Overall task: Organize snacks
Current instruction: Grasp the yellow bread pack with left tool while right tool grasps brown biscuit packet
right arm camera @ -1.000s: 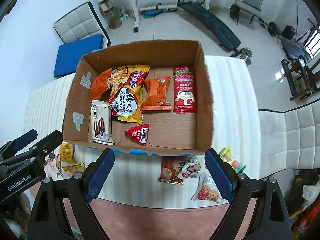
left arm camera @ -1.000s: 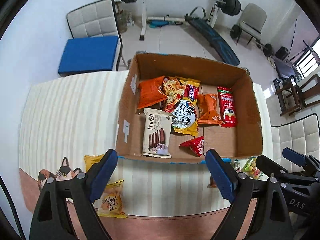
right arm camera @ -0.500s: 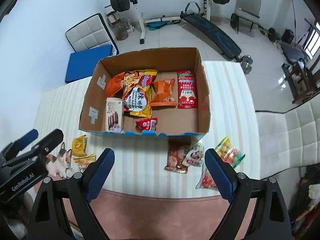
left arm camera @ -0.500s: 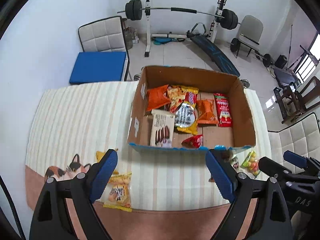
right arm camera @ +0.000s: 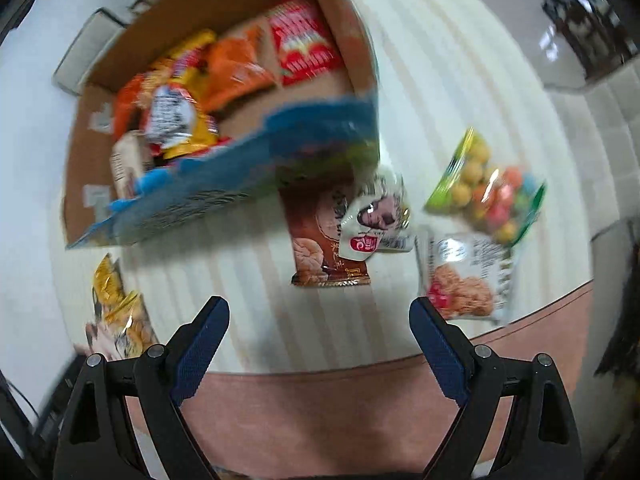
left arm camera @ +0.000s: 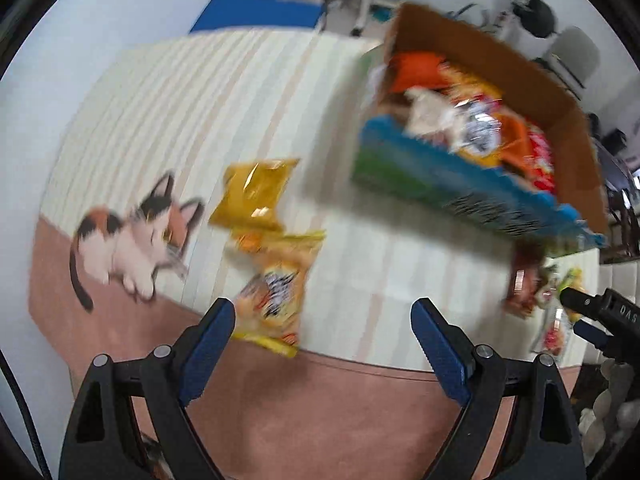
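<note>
A cardboard box [left arm camera: 576, 128] [right arm camera: 340, 28] with several snack packs inside stands on a striped cloth. In the left wrist view two yellow packs lie left of the box: a plain yellow one [left arm camera: 256, 196] and a printed one [left arm camera: 276, 292]. My left gripper [left arm camera: 322, 316] hangs open just above the printed pack's near end. In the right wrist view a brown walnut pack [right arm camera: 324, 244], a small white pack [right arm camera: 376, 220], a clear bag of coloured balls [right arm camera: 492, 188] and a clear snack pack [right arm camera: 464, 276] lie by the box. My right gripper [right arm camera: 318, 314] is open above the cloth below them. Both views are blurred.
The cloth [left arm camera: 168, 112] bears a cat picture [left arm camera: 132, 240] at its near left and a pink border [left arm camera: 320, 412] along the front edge. A blue pad [left arm camera: 260, 12] and gym gear [left arm camera: 536, 12] lie beyond the table. The right gripper [left arm camera: 600, 316] shows at the left view's right edge.
Both grippers have dropped toward the table and rolled; the left one moved over to the yellow packs, the right one toward the packs right of the box. Jaws stay wide.
</note>
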Tool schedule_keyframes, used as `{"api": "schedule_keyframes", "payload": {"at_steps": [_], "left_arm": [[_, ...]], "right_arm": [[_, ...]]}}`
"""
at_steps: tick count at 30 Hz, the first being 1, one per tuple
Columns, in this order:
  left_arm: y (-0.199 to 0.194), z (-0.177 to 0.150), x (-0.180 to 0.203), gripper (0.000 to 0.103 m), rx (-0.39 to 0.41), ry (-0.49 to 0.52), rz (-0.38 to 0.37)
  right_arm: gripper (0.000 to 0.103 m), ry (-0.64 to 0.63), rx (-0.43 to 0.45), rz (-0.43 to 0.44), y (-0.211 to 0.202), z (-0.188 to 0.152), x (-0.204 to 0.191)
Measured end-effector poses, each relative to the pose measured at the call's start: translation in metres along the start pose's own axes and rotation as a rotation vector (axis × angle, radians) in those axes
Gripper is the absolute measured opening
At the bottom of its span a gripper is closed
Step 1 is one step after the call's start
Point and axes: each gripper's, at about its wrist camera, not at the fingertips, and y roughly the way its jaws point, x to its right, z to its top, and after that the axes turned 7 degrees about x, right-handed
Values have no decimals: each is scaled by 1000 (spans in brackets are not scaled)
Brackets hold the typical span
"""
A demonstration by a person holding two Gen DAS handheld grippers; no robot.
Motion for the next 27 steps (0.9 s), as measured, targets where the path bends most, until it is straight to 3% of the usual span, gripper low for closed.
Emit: {"api": "schedule_keyframes", "payload": {"at_steps": [2, 10, 13, 17, 24, 25, 26, 27], "left_arm": [[13, -6, -13, 90, -32, -42, 9], [46, -14, -56, 90, -102, -179, 9], [56, -12, -63, 90, -122, -203, -2], [73, -6, -55, 90, -140, -149, -9], [101, 3, -20, 89, -154, 31, 7], [103, 3, -15, 84, -149, 50, 5], [105, 2, -9, 66, -148, 74, 12], [107, 2, -5, 55, -154, 92, 23]], "right_arm": [[94, 24, -20, 2, 22, 2, 1], [91, -36, -27, -173, 83, 9, -14], [80, -51, -9, -191, 90, 7, -20], [60, -118, 23, -235, 88, -2, -30], [59, -150, -53, -204, 85, -39, -21], [59, -149, -69, -193, 85, -46, -19], [59, -149, -81, -185, 85, -52, -16], [59, -148, -95, -176, 84, -58, -14]]}}
